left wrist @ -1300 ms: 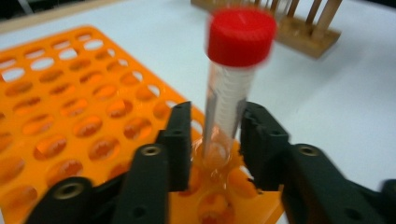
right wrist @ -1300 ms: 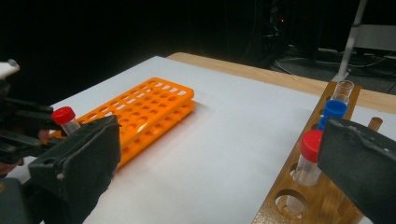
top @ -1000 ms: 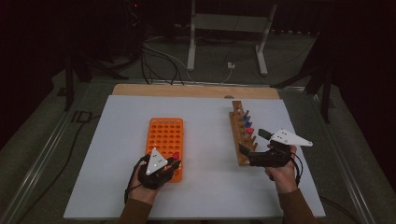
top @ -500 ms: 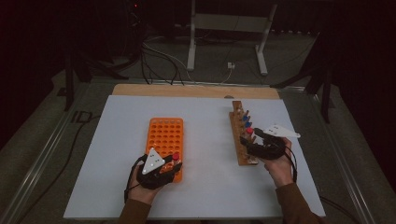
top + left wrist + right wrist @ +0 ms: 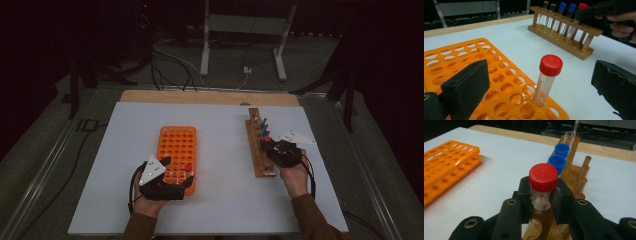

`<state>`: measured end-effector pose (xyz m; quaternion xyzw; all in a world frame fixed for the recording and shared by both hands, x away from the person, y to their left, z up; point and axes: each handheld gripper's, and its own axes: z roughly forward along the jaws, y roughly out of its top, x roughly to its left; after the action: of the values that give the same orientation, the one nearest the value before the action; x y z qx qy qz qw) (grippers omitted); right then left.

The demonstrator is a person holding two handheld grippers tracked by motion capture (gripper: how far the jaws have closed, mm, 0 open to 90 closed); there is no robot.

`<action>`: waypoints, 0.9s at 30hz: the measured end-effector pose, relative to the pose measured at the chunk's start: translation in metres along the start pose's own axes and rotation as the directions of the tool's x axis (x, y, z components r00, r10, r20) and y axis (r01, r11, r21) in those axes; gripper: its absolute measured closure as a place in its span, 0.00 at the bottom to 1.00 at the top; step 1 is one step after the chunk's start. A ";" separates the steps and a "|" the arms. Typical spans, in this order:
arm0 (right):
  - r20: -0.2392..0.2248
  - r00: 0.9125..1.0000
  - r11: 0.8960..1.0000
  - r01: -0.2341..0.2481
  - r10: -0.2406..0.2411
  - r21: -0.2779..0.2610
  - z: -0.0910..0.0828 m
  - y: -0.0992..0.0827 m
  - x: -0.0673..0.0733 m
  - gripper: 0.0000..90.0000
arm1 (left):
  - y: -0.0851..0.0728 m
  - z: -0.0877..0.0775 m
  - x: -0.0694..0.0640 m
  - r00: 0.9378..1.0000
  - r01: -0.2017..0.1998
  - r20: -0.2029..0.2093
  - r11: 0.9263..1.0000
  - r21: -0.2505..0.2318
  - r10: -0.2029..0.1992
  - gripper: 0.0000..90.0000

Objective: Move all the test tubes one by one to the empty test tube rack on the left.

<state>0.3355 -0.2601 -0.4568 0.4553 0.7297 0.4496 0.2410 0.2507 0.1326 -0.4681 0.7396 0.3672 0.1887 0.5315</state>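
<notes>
A red-capped tube (image 5: 550, 65) stands upright in a near corner hole of the orange rack (image 5: 176, 145). My left gripper (image 5: 179, 171) is open around it, and its jaws have just been opening; both pads stand well clear of the tube in the left gripper view. At the wooden rack (image 5: 257, 155), my right gripper (image 5: 543, 200) has just been closing and is shut on another red-capped tube (image 5: 543, 178) just below the cap. That tube stands in the rack. Two blue-capped tubes (image 5: 559, 161) and clear uncapped tubes (image 5: 545, 5) stand farther along the same rack.
Both racks lie on a white tabletop (image 5: 225, 200) with a bare wooden strip (image 5: 200, 96) along its far edge. Open white surface separates the racks. A metal stand (image 5: 240, 45) and cables sit on the dark floor behind.
The left jaws have opened off the red-capped tube in the orange rack. The right gripper has moved left and down to the wooden rack and closed on its red-capped tube.
</notes>
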 end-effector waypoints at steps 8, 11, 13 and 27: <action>-0.008 1.000 0.998 -0.017 0.016 -0.055 -0.012 0.005 -0.003 0.83 | 0.002 -0.001 0.005 1.000 0.017 -0.014 1.000 -0.022 -0.017 0.02; -0.013 1.000 0.997 -0.029 0.028 -0.078 -0.017 0.008 -0.004 0.83 | 0.003 -0.001 0.005 1.000 0.023 -0.019 0.999 -0.028 -0.023 0.03; -0.014 0.999 0.995 -0.032 0.031 -0.097 -0.022 0.011 -0.004 0.83 | 0.004 -0.001 0.005 1.000 0.022 -0.022 0.999 -0.033 -0.023 0.03; -0.112 0.993 0.980 -0.060 0.039 -0.188 -0.050 0.033 0.004 0.83 | 0.035 0.004 -0.013 0.999 -0.029 -0.038 0.996 -0.082 0.026 0.09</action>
<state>0.3103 -0.2727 -0.4037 0.4231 0.6836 0.5473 0.2327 0.2570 0.1143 -0.4362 0.7184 0.3585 0.2244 0.5522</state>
